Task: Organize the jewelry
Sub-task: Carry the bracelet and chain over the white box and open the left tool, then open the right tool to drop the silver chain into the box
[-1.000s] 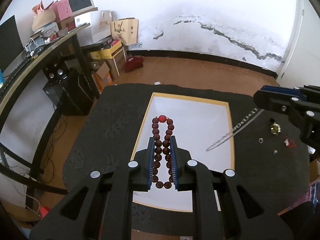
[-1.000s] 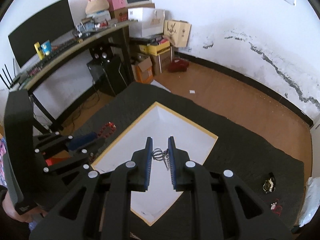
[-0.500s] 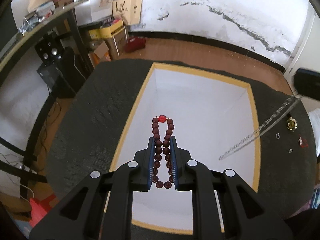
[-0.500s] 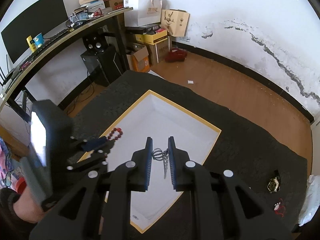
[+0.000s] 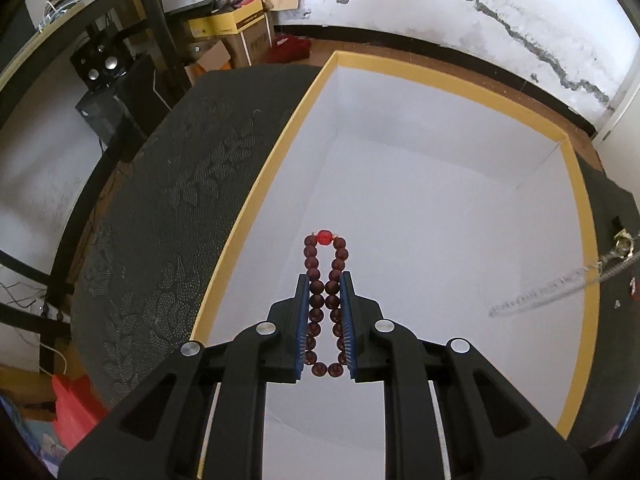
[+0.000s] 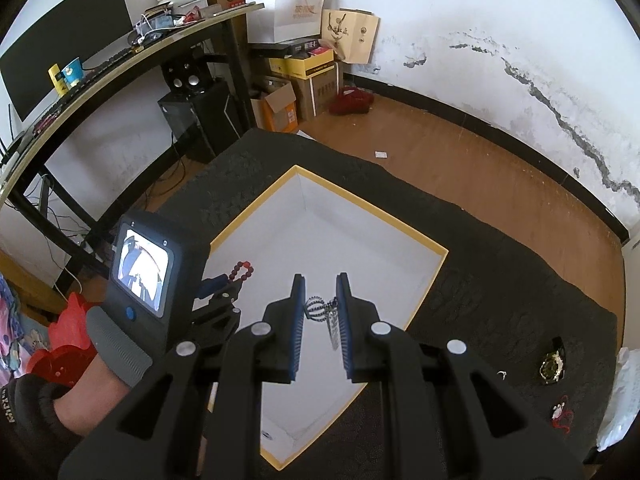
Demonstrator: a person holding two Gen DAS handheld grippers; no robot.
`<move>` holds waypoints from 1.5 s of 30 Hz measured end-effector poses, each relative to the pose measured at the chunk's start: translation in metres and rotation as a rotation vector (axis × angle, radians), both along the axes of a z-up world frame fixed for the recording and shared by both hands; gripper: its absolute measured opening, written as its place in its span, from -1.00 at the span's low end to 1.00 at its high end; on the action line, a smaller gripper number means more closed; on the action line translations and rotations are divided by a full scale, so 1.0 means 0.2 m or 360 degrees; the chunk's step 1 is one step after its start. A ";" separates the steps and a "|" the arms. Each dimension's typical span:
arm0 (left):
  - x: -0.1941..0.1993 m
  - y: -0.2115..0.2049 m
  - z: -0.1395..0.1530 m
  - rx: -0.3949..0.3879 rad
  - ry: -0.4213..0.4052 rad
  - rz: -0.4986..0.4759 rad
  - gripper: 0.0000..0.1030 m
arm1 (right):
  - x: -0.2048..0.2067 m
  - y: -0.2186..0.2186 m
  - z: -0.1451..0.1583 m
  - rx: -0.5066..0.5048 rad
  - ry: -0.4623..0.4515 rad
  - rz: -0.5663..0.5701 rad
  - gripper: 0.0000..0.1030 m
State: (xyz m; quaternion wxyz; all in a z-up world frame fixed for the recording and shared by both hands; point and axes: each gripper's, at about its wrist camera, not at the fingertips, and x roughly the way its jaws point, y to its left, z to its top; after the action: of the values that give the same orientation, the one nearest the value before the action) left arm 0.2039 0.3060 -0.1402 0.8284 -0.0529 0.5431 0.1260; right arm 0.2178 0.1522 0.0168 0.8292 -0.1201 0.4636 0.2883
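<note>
while the left gripper (image 5: 324, 280) clamps the red bead bracelet (image 5: 325, 300), its loop hangs lengthwise past the fingertips, directly above the white box (image 5: 440, 208) floor.

Bright daylight for me, soft shadows, heavy fisheye bend and dark corners, swinging chain (image 5: 560, 284) motion-blurred, rest looks sharp

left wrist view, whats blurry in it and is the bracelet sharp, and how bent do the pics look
Left wrist view: the red bead bracelet in the left gripper is sharp; the silver chain at the right edge is smeared, the white box rim bows strongly, and the corners go dark. Right wrist view: evenly daylit, no harsh glare; the silver chain between the right gripper pads is fairly crisp, and the wall base curves from fisheye.
</note>
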 end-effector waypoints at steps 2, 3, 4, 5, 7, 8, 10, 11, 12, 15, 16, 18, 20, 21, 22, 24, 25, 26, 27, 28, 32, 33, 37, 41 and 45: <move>0.00 0.00 -0.02 -0.0002 0.0008 -0.0002 -0.70 | 0.00 0.00 0.00 -0.0004 0.0002 -0.0004 -0.69; 0.00 0.01 -0.02 -0.0012 0.0007 0.0000 -0.70 | 0.00 0.00 -0.01 -0.0007 0.0003 -0.0006 -0.69; 0.00 0.01 -0.02 -0.0020 0.0006 -0.0003 -0.70 | 0.00 0.00 -0.01 -0.0008 0.0004 -0.0008 -0.69; 0.01 0.00 -0.02 -0.0018 0.0006 -0.0006 -0.69 | 0.01 -0.01 -0.01 -0.0012 0.0002 -0.0011 -0.69; 0.00 0.00 -0.01 -0.0016 -0.0007 -0.0005 -0.62 | 0.00 0.00 -0.01 -0.0014 -0.0001 -0.0016 -0.69; 0.00 -0.01 0.00 -0.0016 -0.0009 -0.0021 -0.47 | 0.00 -0.01 0.00 -0.0014 -0.0002 -0.0019 -0.69; -0.01 -0.03 0.01 -0.0006 -0.0018 -0.0041 0.36 | 0.00 -0.01 0.00 -0.0015 -0.0004 -0.0024 -0.69; -0.02 -0.04 0.04 0.0013 -0.0052 -0.0043 0.65 | 0.00 -0.01 0.01 -0.0017 -0.0011 -0.0029 -0.69; -0.04 -0.06 0.06 0.0038 -0.0085 -0.0044 0.65 | 0.00 -0.01 0.01 -0.0016 -0.0013 -0.0031 -0.69; -0.06 -0.09 0.13 0.0021 -0.0117 -0.0088 0.73 | -0.01 -0.02 0.03 -0.0021 -0.0024 -0.0043 -0.69; -0.08 -0.10 0.15 -0.0002 -0.0124 -0.0098 0.74 | -0.02 -0.02 0.04 -0.0021 -0.0026 -0.0046 -0.69; -0.10 -0.11 0.19 -0.0025 -0.0139 -0.0106 0.76 | -0.03 -0.01 0.06 -0.0026 -0.0039 -0.0047 -0.69; -0.14 -0.12 0.23 -0.0043 -0.0162 -0.0118 0.79 | -0.03 0.00 0.08 -0.0030 -0.0045 -0.0042 -0.69; -0.16 -0.13 0.26 -0.0048 -0.0170 -0.0124 0.79 | -0.04 0.01 0.09 -0.0032 -0.0052 -0.0042 -0.69; -0.18 -0.13 0.28 -0.0047 -0.0176 -0.0129 0.79 | -0.04 0.02 0.09 -0.0037 -0.0058 -0.0037 -0.69; -0.23 -0.15 0.33 -0.0034 -0.0203 -0.0143 0.80 | -0.04 0.03 0.10 -0.0039 -0.0060 -0.0030 -0.69; -0.25 -0.15 0.36 -0.0033 -0.0216 -0.0146 0.80 | -0.05 0.04 0.10 -0.0043 -0.0061 -0.0026 -0.69; -0.27 -0.15 0.38 -0.0033 -0.0226 -0.0147 0.80 | -0.05 0.05 0.09 -0.0044 -0.0060 -0.0022 -0.69; -0.30 -0.14 0.40 -0.0032 -0.0238 -0.0146 0.80 | -0.05 0.06 0.08 -0.0048 -0.0054 -0.0020 -0.69; -0.31 -0.13 0.42 -0.0034 -0.0250 -0.0145 0.80 | -0.05 0.07 0.08 -0.0052 -0.0049 -0.0018 -0.69; -0.41 -0.10 0.50 -0.0005 -0.0304 -0.0121 0.80 | -0.03 0.13 0.00 -0.0089 -0.0006 -0.0017 -0.69; -0.44 -0.09 0.51 -0.0001 -0.0311 -0.0114 0.80 | -0.02 0.14 -0.02 -0.0103 0.0004 -0.0017 -0.69; -0.51 -0.03 0.53 -0.0007 -0.0326 -0.0072 0.80 | 0.03 0.20 -0.18 -0.0183 0.0074 -0.0032 -0.69; -0.56 0.04 0.54 -0.0024 -0.0332 -0.0013 0.80 | 0.09 0.23 -0.39 -0.0246 0.0174 -0.0079 -0.69; -0.59 0.07 0.55 -0.0033 -0.0336 0.0001 0.80 | 0.13 0.24 -0.57 -0.0303 0.0256 -0.0108 -0.69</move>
State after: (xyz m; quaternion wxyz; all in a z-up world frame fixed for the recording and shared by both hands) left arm 0.0851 0.3195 -0.0305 0.8805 -0.0746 0.4540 0.1144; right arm 0.2441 0.2006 -0.0973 0.7834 -0.1590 0.5577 0.2237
